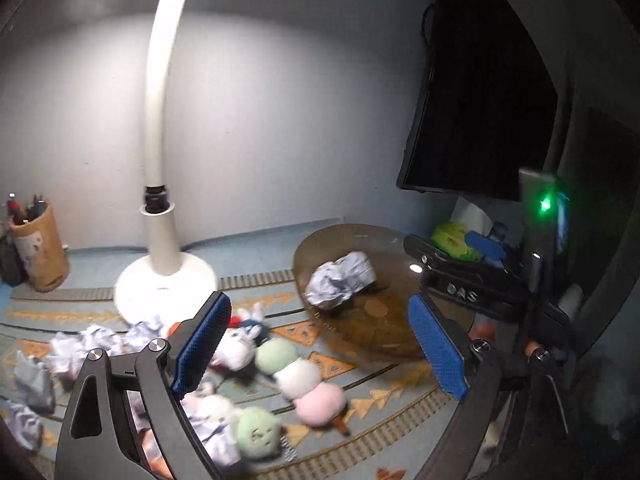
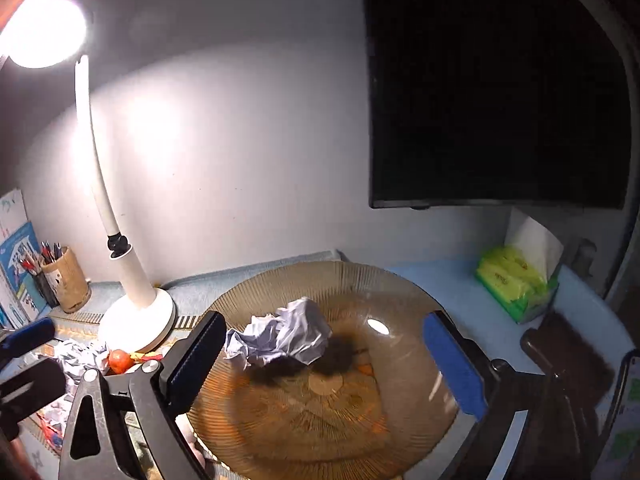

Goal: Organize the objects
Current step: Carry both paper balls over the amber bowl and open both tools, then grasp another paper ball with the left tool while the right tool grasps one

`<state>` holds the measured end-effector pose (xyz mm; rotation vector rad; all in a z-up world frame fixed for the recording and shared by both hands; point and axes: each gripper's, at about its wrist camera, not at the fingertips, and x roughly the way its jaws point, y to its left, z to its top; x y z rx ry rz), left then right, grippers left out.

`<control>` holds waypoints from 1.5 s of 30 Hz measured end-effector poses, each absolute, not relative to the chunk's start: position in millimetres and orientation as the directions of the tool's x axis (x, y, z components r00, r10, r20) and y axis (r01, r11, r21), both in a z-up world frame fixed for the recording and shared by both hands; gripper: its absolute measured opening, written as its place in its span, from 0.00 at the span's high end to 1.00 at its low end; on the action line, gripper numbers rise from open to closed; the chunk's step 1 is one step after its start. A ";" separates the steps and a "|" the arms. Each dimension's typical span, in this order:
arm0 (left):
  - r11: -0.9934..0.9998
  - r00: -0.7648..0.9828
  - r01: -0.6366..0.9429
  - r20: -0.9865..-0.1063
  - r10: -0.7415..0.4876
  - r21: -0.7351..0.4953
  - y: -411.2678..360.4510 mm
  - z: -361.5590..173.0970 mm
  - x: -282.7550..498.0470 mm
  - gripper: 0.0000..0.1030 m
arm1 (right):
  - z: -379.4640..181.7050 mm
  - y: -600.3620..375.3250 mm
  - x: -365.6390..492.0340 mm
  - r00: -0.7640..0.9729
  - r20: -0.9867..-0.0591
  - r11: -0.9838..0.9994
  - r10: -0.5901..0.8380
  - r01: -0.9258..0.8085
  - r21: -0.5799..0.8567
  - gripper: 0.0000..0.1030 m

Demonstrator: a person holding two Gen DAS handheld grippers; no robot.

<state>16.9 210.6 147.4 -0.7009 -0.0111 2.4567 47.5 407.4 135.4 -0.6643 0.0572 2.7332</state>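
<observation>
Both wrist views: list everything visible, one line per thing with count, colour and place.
glass bowl: one, amber, ribbed, on the desk right of the lamp.
paper ball in bowl: one, white, crumpled, lying inside the bowl.
loose paper balls: several, white, on the mat left of the toys.
plush toys: several, green, white, pink, on the mat.
desk lamp: one, white, lit, at the back.
pen holder: one, tan, far left.
tissue pack: one, green, back right.
monitor: one, black, on the wall.
left tool: open, empty, above the toys.
right tool: open, empty, over the bowl.
</observation>
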 end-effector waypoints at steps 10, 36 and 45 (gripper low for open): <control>-0.965 -0.799 -0.213 -0.541 0.264 -0.156 62.7 89.7 90.5 0.10 | 88.7 398.3 -11.4 -0.728 -0.494 -0.880 0.475 -0.393 -0.267 0.04; -0.958 -0.775 -0.199 -0.565 0.282 -0.204 -13.2 75.6 126.7 0.10 | 101.3 403.3 41.9 -0.626 -0.540 -0.816 0.563 -0.523 -0.245 0.04; -0.967 -0.753 -0.040 -0.629 0.193 -0.250 -69.0 72.3 80.9 0.04 | 127.7 280.8 135.0 -0.850 -0.524 -0.995 0.052 -0.091 0.049 0.00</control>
